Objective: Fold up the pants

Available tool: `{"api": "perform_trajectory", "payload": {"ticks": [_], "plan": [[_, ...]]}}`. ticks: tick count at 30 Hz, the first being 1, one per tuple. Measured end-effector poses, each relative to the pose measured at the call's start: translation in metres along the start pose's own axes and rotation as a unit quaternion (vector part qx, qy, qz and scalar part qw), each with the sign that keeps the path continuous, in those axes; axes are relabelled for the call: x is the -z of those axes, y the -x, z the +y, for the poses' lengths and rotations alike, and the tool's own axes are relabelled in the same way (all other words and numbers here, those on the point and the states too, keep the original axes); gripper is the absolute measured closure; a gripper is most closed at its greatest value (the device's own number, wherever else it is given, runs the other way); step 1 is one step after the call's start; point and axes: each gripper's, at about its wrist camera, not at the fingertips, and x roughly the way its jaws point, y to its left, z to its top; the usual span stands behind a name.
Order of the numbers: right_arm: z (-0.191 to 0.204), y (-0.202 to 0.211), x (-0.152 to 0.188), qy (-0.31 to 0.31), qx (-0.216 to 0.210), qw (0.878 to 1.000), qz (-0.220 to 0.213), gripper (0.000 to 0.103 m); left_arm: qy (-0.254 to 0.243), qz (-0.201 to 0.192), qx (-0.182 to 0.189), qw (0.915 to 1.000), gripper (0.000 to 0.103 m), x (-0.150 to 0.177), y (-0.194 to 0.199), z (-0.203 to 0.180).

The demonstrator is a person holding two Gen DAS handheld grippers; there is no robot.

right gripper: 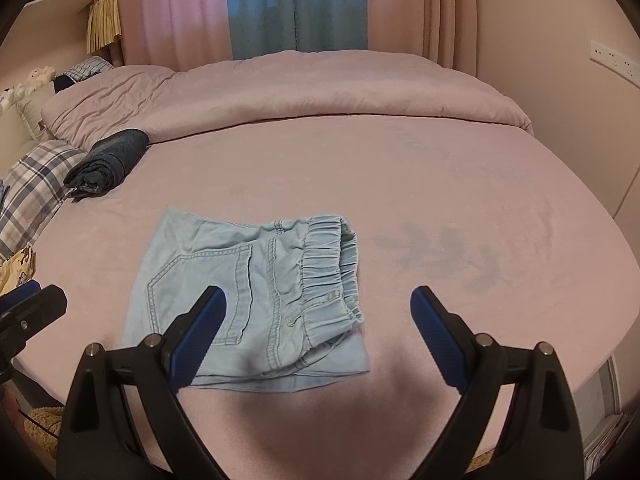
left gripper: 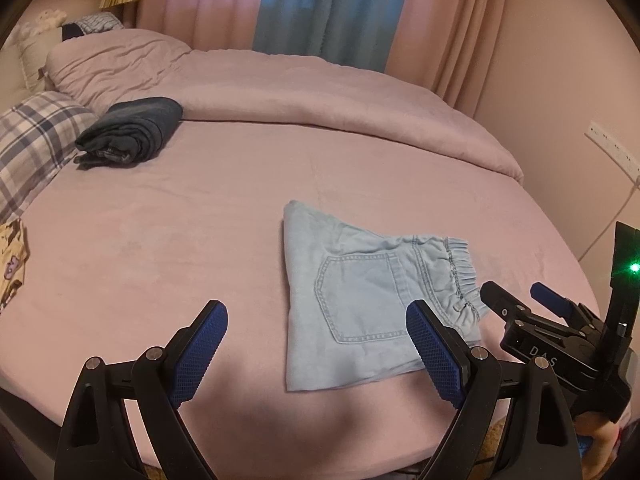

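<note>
Light blue denim pants lie folded into a compact rectangle on the pink bed, back pocket up and elastic waistband to the right; they also show in the right wrist view. My left gripper is open and empty, hovering over the pants' near left part. My right gripper is open and empty, above the pants' near right edge. The right gripper also shows in the left wrist view, just right of the waistband. The left gripper shows at the left edge of the right wrist view.
A dark folded garment lies at the far left of the bed beside a plaid pillow. A bunched pink duvet runs along the far side. Curtains hang behind. A wall with a socket strip is on the right.
</note>
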Motion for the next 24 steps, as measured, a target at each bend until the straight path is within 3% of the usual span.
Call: {"api": "perform_trajectory", "payload": {"ticks": [24], "plan": [[0.0007, -0.0026, 0.0013, 0.002, 0.001, 1.000, 0.002, 0.009, 0.005, -0.001, 0.013, 0.9999, 0.012, 0.0053, 0.0020, -0.0069]]}}
